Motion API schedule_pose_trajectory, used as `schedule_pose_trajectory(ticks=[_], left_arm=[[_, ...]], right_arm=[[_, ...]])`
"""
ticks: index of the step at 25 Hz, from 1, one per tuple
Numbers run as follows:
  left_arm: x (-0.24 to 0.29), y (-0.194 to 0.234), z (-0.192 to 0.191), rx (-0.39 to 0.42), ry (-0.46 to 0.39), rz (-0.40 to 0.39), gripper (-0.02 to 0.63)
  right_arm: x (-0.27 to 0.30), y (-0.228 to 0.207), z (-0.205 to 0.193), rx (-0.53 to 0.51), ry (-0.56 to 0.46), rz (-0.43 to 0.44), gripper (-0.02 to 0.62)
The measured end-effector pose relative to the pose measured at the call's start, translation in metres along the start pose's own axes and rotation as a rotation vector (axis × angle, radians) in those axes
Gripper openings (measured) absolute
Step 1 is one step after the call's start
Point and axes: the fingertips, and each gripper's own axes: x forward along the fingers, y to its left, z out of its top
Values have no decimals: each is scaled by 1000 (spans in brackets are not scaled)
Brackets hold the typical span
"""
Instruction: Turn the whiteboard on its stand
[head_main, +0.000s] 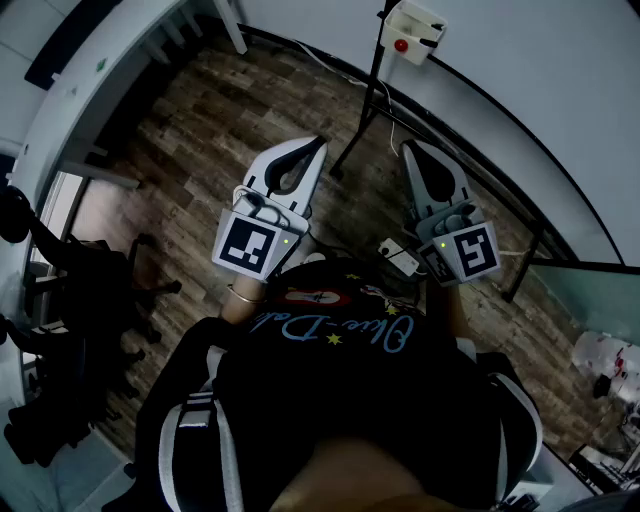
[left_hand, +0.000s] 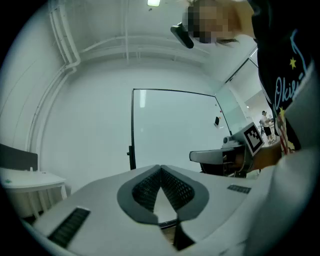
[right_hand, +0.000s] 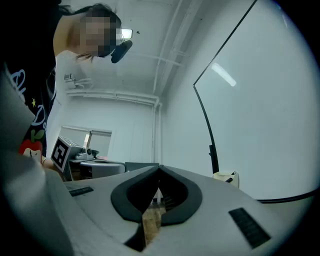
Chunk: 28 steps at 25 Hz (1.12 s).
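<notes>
Fingers of left gripper (left_hand: 160, 168): closed, tips meeting in a point, nothing between them.
Fingers of right gripper (right_hand: 159, 168): closed tip to tip as well, nothing clamped.
Whiteboard (left_hand: 175, 130): straight ahead of the left fingers and well beyond their tips, with no contact. Its white face is blank inside a thin black frame. From the right fingers it fills the space ahead and to their right, tall and seen at a slant.
Stand (head_main: 358, 130): black legs on the wooden floor (head_main: 200, 130), ahead of both sets of fingers and between them in the head view. One black upright runs along the board edge, left of the left fingertips in the left gripper view.
Box with red button (head_main: 415, 28): cream, fixed high on the stand, beyond the right fingers and apart from them.
Pair of grippers: side by side, apart, both pointing towards the board. Each shows in the other's view, its marker cube facing the camera.
Worktop (left_hand: 30, 179): white, far to the left of the left fingers, against the wall.
Office chair (head_main: 90, 290): black, on the floor to the left of the left gripper and behind its fingers.
</notes>
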Motion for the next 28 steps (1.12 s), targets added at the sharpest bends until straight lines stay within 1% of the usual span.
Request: schedule_pose_trajectory(ticks=[6,16,22,28], left_arm=[[1,-2,1,-1,-4,2,23],[4,-9,1,8,9,14,23],[9,-14,1,18,16,31,23],[15,-18,-2,19,30,53,23]], right_arm=[[-2,-1,-2,-11,4,4,23],[-7,-5,1,12,-21,21,23],[-11,-12,2,25,-26,39,23],[-16,-20,-2,21,-7,71,23]])
